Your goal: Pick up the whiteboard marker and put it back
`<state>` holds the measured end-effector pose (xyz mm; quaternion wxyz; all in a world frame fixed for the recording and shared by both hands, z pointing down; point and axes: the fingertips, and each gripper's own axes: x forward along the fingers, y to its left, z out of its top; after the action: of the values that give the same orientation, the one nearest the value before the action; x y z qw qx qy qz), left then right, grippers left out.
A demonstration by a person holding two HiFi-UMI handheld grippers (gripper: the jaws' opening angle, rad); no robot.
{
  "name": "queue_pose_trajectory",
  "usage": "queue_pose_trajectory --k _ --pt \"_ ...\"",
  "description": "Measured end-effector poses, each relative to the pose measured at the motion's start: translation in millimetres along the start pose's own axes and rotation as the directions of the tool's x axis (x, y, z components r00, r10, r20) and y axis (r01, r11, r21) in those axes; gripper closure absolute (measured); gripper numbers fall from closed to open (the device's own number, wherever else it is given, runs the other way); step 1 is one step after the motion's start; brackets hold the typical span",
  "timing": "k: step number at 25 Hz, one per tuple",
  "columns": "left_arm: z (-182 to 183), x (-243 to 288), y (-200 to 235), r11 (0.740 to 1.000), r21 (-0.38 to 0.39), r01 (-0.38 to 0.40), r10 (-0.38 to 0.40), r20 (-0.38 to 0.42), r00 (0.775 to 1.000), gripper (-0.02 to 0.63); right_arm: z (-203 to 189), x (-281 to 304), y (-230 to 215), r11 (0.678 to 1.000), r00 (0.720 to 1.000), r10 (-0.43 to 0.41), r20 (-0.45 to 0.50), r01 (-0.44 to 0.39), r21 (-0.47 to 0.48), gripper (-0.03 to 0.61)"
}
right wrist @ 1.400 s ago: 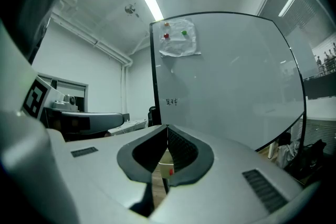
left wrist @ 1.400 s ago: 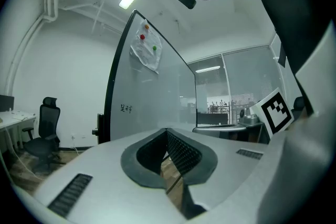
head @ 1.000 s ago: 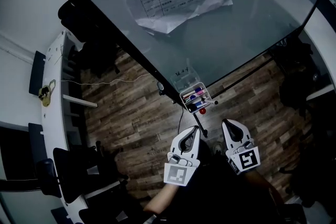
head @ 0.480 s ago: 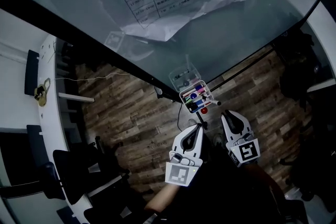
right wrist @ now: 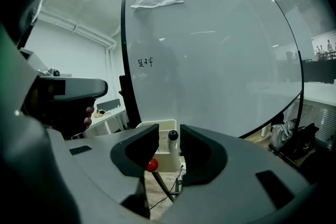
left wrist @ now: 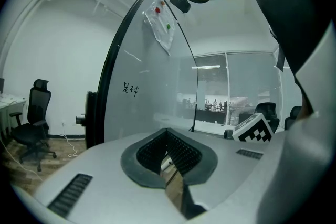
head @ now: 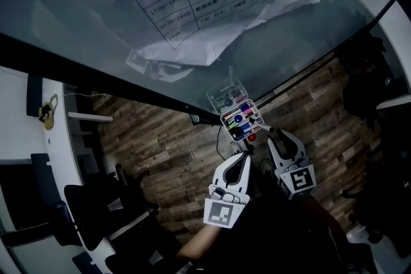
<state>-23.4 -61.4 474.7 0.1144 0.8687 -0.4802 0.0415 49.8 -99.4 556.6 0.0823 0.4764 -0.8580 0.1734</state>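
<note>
My right gripper (head: 272, 133) held its jaws apart and empty before the tray (head: 223, 117) at the whiteboard's (head: 289, 48) lower edge, where the marker (right wrist: 172, 136) stood. My left gripper (head: 243, 157) had its jaws together.

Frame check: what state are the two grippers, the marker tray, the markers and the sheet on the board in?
Left gripper: shut, empty.
Right gripper: open, empty, aimed at the tray.
Marker tray: holding markers.
Markers: lying in the tray, none gripped.
Paper sheet: hanging on the whiteboard, wrinkled.
</note>
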Motion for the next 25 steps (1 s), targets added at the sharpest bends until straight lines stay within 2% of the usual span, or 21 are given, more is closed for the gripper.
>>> queue_pose_trajectory --k 9,25 --pt "-2.2 8.2 14.6 1.0 -0.012 -0.007 0.007 -0.007 1.0 0.606 -13.5 16.1 -3.9 0.999 1.0 -0.001 -0.031 0.002 0.044 0.463" --pt "-0.9 6.7 25.8 1.0 -0.022 -0.021 0.021 -0.015 1.0 0.606 -2.8 33.3 0.7 1.0 1.0 -0.002 -0.009 0.001 -0.012 0.494"
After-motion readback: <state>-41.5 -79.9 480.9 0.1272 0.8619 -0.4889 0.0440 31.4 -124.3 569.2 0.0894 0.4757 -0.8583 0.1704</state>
